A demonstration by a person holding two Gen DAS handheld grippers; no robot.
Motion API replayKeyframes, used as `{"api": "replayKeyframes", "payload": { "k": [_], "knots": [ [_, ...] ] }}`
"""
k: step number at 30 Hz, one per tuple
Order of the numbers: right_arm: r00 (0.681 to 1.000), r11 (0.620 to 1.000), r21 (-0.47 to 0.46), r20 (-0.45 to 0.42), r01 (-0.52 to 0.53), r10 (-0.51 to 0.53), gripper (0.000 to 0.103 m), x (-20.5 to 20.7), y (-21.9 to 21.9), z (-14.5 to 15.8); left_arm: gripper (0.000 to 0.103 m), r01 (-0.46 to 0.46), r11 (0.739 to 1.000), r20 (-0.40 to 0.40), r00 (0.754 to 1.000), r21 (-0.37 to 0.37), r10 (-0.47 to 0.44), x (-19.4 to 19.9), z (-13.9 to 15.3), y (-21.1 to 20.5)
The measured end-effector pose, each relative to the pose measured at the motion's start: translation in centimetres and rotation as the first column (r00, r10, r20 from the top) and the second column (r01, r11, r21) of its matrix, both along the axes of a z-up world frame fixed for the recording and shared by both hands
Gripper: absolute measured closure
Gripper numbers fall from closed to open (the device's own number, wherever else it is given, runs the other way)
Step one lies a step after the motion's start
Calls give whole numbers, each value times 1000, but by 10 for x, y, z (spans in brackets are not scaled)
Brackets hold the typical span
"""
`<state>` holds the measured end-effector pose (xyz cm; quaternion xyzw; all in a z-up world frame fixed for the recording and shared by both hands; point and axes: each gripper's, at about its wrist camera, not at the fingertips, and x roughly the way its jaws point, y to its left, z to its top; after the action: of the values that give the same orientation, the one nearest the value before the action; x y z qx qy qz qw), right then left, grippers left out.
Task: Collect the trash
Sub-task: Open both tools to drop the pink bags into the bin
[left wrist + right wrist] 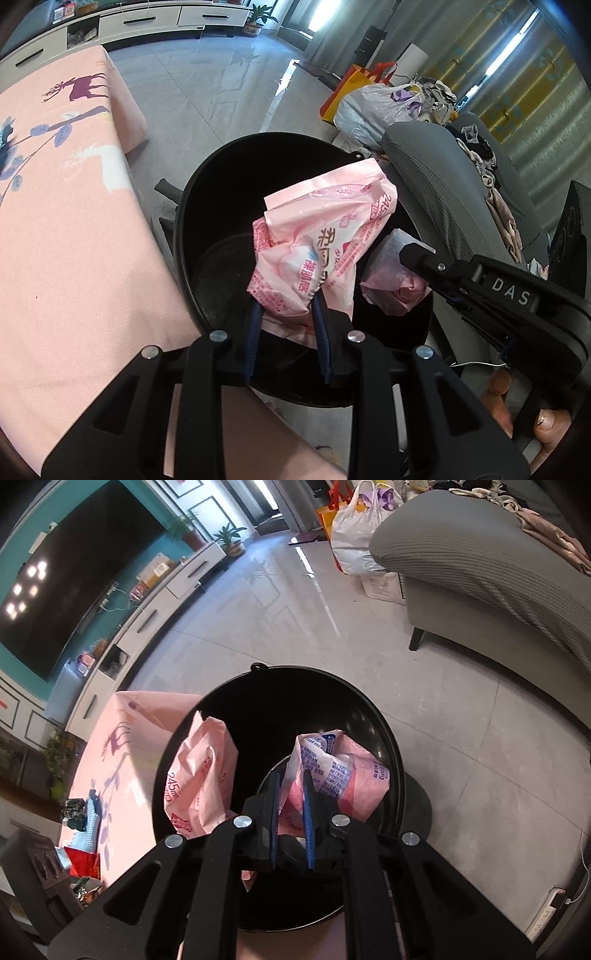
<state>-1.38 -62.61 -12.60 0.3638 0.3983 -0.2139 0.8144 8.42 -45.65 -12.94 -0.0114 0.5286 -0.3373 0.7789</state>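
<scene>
A black round bin (207, 192) stands on the floor beside the pink-clothed table; it also shows in the right wrist view (332, 690). My left gripper (286, 317) is shut on a crumpled pink plastic wrapper (325, 243) and holds it over the bin's mouth; that wrapper shows at the left in the right wrist view (199, 775). My right gripper (291, 805) is shut on a second crumpled pink and white wrapper (340, 775), also over the bin. In the left wrist view the right gripper (413, 254) reaches in from the right with its wrapper (391, 284).
A table with a pink deer-print cloth (62, 221) lies left of the bin, with small trash on it (83, 849). A grey sofa (498, 576) stands to the right. Plastic and orange bags (373, 99) sit on the tiled floor. A TV cabinet (147, 616) lines the far wall.
</scene>
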Motion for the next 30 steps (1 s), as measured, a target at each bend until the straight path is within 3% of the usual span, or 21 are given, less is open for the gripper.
{"api": "replayKeyframes", "payload": {
  "k": [8, 13, 19, 22, 26, 30],
  "knots": [
    [1000, 1000, 3, -18, 14, -14, 90, 0, -1, -3, 73, -2, 1000, 4, 1000, 6, 2, 0, 2, -4],
    [1000, 1000, 8, 1, 27, -27, 73, -4, -2, 1, 67, -11, 1000, 12, 1000, -5, 11, -1, 5, 0],
    [999, 999, -19, 35, 32, -31, 54, -6, 3, 13, 50, -22, 999, 51, 998, -31, 23, -8, 20, 12],
    [998, 999, -49, 52, 21, -18, 46, -5, 10, 22, 33, -29, 997, 91, 995, -66, 35, -13, 35, 28],
    [997, 995, -102, 80, -5, 13, 29, -1, 25, 37, 12, -60, 994, 184, 980, -90, 76, -25, 62, 56],
    [992, 988, -151, 111, -41, 58, 15, 3, 41, 52, 4, -101, 987, 258, 957, -125, 131, -36, 89, 91]
  ]
}}
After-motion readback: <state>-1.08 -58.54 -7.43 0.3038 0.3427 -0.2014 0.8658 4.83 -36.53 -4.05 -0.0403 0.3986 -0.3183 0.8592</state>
